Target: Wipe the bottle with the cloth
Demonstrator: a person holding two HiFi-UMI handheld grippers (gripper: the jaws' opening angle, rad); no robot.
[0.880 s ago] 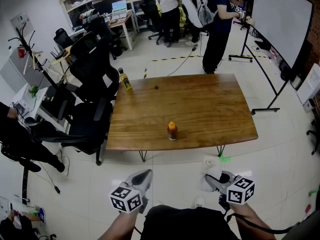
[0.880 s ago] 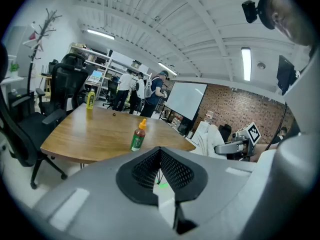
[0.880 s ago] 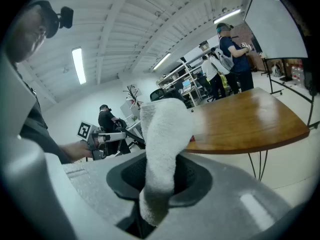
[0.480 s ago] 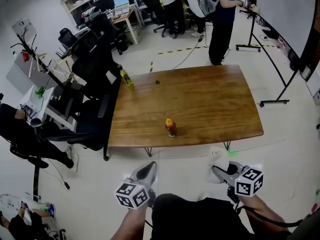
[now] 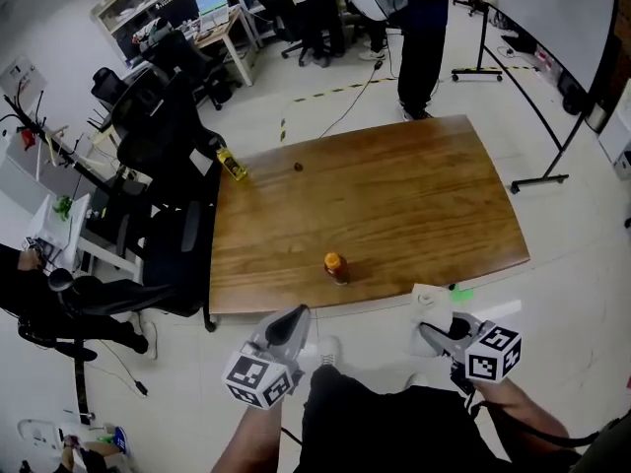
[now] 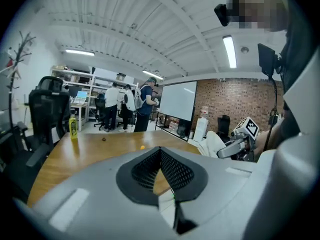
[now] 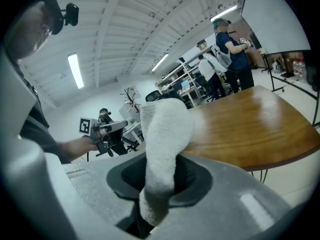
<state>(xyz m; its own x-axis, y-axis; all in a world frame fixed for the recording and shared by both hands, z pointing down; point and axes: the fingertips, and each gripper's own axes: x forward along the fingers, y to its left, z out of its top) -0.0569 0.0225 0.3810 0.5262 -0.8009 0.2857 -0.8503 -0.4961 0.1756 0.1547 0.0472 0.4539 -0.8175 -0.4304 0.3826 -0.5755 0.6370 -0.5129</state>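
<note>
A small bottle with an orange cap stands upright near the front edge of the wooden table. In the left gripper view only the bottle's cap shows, far off. Both grippers hang over the floor in front of the table, apart from the bottle. My left gripper is shut with nothing between its jaws. My right gripper is shut on a white cloth, which sticks up out of the jaws and droops below them.
A yellow-green bottle and a small dark object lie at the table's far left. Black office chairs crowd the left side. People stand beyond the far edge, and a whiteboard on a stand is at the right.
The table and bottle have drawn nearer and turned slightly in view. Both grippers now sit closer to the table's front edge. The jaws and the held cloth look unchanged.
</note>
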